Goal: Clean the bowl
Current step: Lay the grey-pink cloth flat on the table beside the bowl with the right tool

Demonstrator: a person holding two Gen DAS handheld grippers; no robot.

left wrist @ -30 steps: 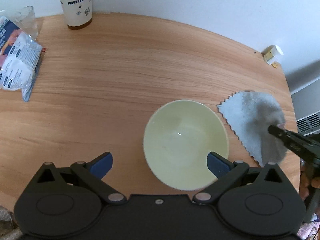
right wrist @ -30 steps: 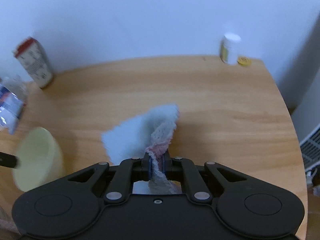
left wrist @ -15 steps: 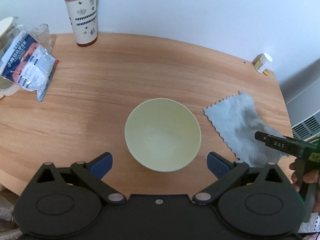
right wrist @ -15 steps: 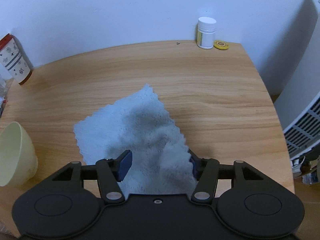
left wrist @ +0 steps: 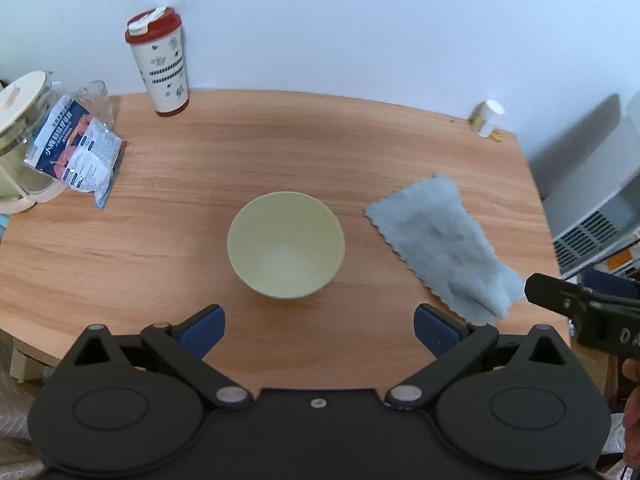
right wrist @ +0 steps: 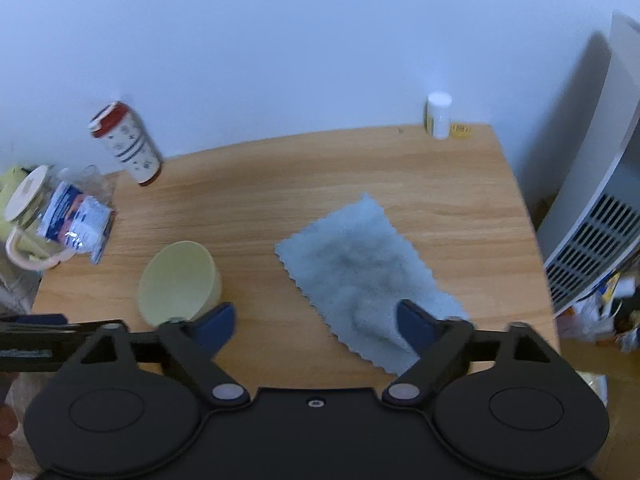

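A pale yellow-green bowl (left wrist: 286, 245) stands upright and empty in the middle of the wooden table (left wrist: 280, 148); it also shows in the right wrist view (right wrist: 178, 282). A light blue cloth (left wrist: 444, 242) lies flat on the table to the bowl's right, also in the right wrist view (right wrist: 366, 280). My left gripper (left wrist: 318, 330) is open and empty, held back above the table in front of the bowl. My right gripper (right wrist: 316, 322) is open and empty, raised above the cloth's near edge.
A red-lidded tumbler (left wrist: 160, 62) stands at the back left. A snack packet (left wrist: 78, 150) and a lidded jug (left wrist: 18, 136) are at the left edge. A small white bottle (left wrist: 486, 118) stands at the back right. A white heater (right wrist: 596, 216) is beyond the table's right edge.
My right gripper let go of the cloth, which now lies flat, and opened wide. Both grippers have pulled back and up, away from the bowl and cloth.
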